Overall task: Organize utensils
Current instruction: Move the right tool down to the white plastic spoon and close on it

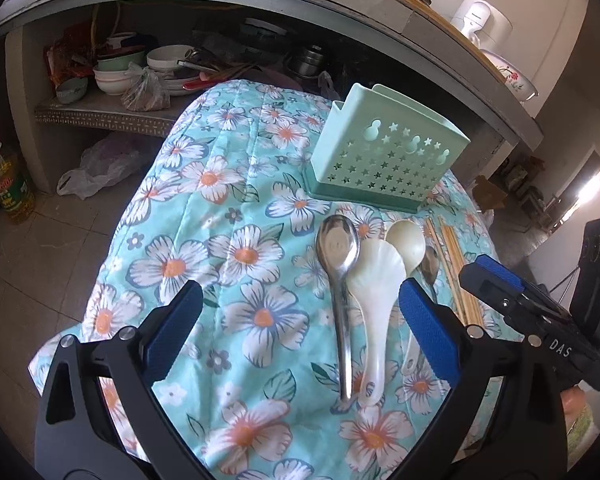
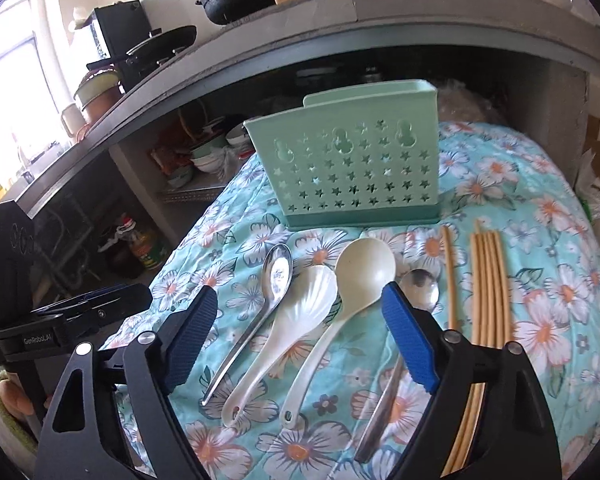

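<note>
Four spoons lie side by side on the floral cloth (image 1: pixel 220 208): a steel spoon (image 2: pixel 278 270), a white shell-shaped spoon (image 2: pixel 306 300), a cream round spoon (image 2: pixel 364 266) and a small steel spoon (image 2: pixel 420 286). Right of them lie several bamboo chopsticks (image 2: pixel 488 280). Behind stands an empty mint-green utensil holder (image 2: pixel 352 168) with star holes. My right gripper (image 2: pixel 300 296) hovers open over the spoon handles, touching none. My left gripper (image 1: pixel 300 292) is open too, above the cloth left of the steel spoon (image 1: pixel 337 244) and shell spoon (image 1: pixel 376 272), before the holder (image 1: pixel 384 152).
A concrete counter arches behind the covered table, with bowls (image 1: pixel 116 72) and pots on the shelf beneath. An oil bottle (image 1: pixel 10 188) and a plastic bag (image 1: pixel 96 166) sit on the tiled floor at left. The cloth drops off at the left edge.
</note>
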`<state>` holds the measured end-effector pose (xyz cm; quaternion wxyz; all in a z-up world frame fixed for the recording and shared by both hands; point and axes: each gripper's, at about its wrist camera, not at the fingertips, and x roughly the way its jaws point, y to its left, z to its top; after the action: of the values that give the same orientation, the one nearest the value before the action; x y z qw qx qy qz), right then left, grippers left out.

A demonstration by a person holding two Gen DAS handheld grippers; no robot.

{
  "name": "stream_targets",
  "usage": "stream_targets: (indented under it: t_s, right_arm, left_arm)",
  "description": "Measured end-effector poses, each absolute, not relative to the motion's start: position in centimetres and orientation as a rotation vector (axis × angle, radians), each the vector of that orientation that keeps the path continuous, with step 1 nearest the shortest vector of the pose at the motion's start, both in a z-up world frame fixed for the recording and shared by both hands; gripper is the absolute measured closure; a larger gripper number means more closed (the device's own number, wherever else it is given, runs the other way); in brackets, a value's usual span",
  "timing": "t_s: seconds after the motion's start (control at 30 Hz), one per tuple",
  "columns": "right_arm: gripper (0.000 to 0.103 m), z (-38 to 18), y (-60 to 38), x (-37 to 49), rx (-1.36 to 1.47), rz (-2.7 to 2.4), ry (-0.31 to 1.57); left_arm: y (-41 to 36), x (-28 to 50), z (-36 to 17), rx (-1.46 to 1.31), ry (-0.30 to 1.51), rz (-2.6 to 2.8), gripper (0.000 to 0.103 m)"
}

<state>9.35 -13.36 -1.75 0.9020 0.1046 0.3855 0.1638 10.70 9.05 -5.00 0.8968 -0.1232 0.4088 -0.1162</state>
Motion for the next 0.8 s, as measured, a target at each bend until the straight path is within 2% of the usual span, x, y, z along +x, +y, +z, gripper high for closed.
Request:
stream_targets:
  t_s: [0.23, 0.4, 0.43, 0.47, 0.53, 0.57, 0.8]
  right_arm:
    - [0.054, -5.1, -13.6, 13.9, 0.297, 0.372, 0.93]
    - [0.064, -6.9, -13.1, 15.7, 0.292, 0.383, 0.979]
    - [0.067, -7.1, -13.1, 15.9, 0.293, 0.383, 0.986]
    - [0.068, -7.3, -13.1, 16.0, 0.294, 0.384, 0.993]
    - [0.069, -7.8, -13.0, 16.3, 0.291, 0.384, 1.005]
    - [0.072, -7.9, -13.0, 16.4, 0.293, 0.388, 1.011]
    - [0.079, -9.3, -12.6, 17.6, 0.297, 0.407, 1.042]
  left_arm:
    - [7.7, 13.8, -4.8, -0.073, 0.846, -0.286, 0.008]
    - [6.1, 16.2, -5.4, 0.007, 0.856, -0.34, 0.009]
    - [5.9, 16.7, -5.5, 0.009, 0.858, -0.36, 0.012]
    - [5.6, 17.2, -5.6, 0.015, 0.863, -0.383, 0.021]
    - [4.9, 18.1, -6.2, 0.035, 0.887, -0.427, 0.03]
    - [4.5, 18.6, -6.4, 0.037, 0.895, -0.449, 0.038]
    - [3.2, 22.6, -8.6, 0.02, 0.99, -0.59, 0.06]
